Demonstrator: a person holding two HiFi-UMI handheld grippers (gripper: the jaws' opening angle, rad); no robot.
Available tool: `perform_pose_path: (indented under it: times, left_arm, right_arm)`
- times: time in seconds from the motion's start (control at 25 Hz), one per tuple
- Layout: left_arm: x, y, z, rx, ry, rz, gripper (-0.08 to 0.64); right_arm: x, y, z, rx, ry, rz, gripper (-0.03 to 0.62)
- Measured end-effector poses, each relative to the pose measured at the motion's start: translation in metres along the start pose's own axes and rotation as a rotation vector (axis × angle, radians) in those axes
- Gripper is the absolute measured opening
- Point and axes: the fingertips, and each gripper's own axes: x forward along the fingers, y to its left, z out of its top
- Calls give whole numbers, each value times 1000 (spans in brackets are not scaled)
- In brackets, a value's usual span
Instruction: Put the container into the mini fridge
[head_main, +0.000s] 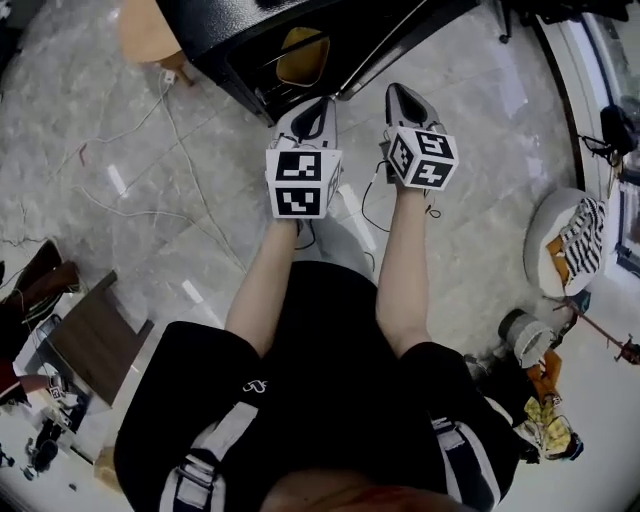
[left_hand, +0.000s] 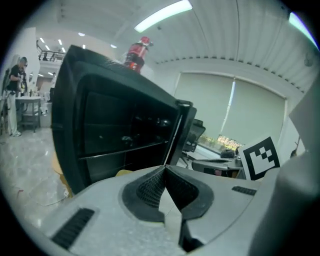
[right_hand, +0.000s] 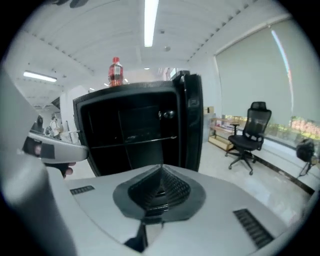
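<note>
The black mini fridge (head_main: 250, 40) stands on the marble floor with its door (head_main: 400, 45) swung open. Inside it lies a yellow container (head_main: 302, 55); a sliver of it shows at the fridge's bottom as the yellow container (left_hand: 124, 172). My left gripper (head_main: 314, 112) and right gripper (head_main: 400, 95) are side by side just in front of the opening, both shut and empty. The left gripper (left_hand: 165, 168) has its pads pressed tip to tip, and so does the right gripper (right_hand: 161, 168). Both point at the fridge (right_hand: 132, 130).
A red bottle (right_hand: 115, 71) stands on top of the fridge. Cables (head_main: 180, 130) trail across the floor to the left. A brown low table (head_main: 95, 345) is at lower left and a round white cushion (head_main: 560, 245) at right. An office chair (right_hand: 247, 135) stands beyond the door.
</note>
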Motion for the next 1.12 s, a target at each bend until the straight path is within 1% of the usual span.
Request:
perform_pose_path:
  times: [0.08, 0.16, 0.32, 0.44, 0.52, 0.64, 0.84, 0.96, 1.12]
  left_arm:
    - [7, -32, 17, 41, -27, -71, 5]
    - [8, -67, 34, 72, -57, -134, 5]
    - [-2, -141, 78, 125, -153, -261, 5]
    - [-12, -184, 113, 161, -236, -350, 5]
    - [-21, -206, 130, 178, -278, -399, 5]
    - [-31, -233, 144, 209, -317, -456, 6]
    - [-35, -267, 147, 249, -326, -509, 5]
    - [-37, -280, 153, 266, -339, -525, 5]
    - [-35, -286, 158, 281, -346, -523, 5]
  right_arm:
    - [-30, -23, 21, 5, -53, -82, 15]
    - [-64, -40, 43, 31, -122, -151, 14]
    - [-148, -73, 87, 69, -260, -299, 12]
    - [-201, -92, 116, 60, -352, -369, 12]
    - [-231, -97, 126, 46, -391, -408, 12]
    - [-259, -102, 131, 37, -433, -450, 12]
    - [-286, -111, 132, 35, -465, -480, 12]
    - [-299, -119, 137, 36, -487, -494, 12]
    - [-307, -128, 139, 42, -505, -499, 12]
